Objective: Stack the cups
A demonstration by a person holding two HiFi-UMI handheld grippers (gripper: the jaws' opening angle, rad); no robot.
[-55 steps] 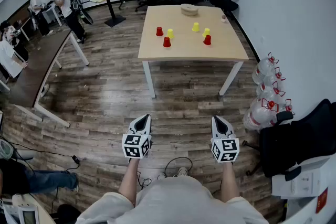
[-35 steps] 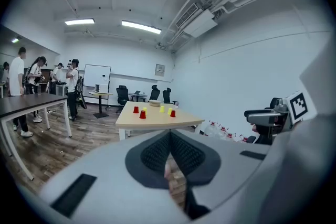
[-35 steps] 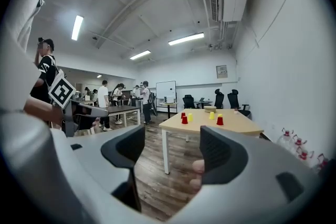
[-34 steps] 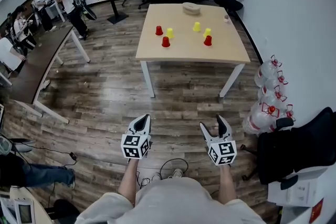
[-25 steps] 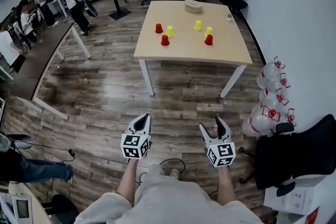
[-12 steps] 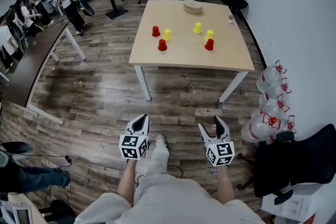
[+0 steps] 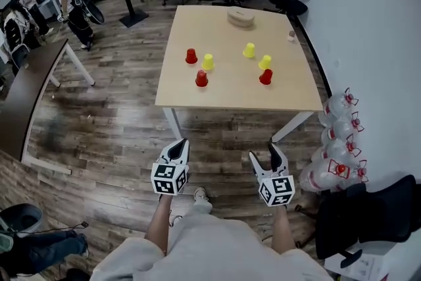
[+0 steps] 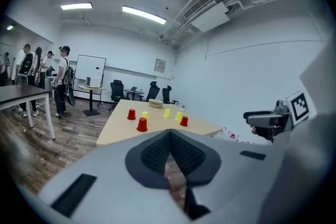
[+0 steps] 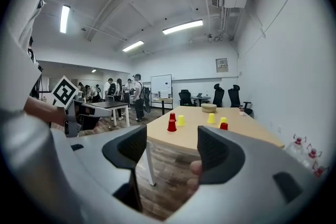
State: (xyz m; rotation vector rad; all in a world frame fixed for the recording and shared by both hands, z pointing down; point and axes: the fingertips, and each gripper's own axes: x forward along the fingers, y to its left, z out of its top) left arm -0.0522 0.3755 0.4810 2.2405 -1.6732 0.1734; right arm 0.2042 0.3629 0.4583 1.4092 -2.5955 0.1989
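Showing all six cups (image 7: 201, 78) on the tabletop (image 7: 230, 97), the head view places them well ahead of the jaws. Gripper views reveal the left gripper (image 8: 169, 134) jaws pressed together and the right gripper (image 9: 170, 147) jaws spread, empty.

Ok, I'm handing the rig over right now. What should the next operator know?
Left gripper: shut, empty.
Right gripper: open, empty.
Both are over the floor, short of the table.
On the table, each standing singly: three red cups and three yellow cups.
Done: nothing stacked.
Left: step up to the table and stack all six.
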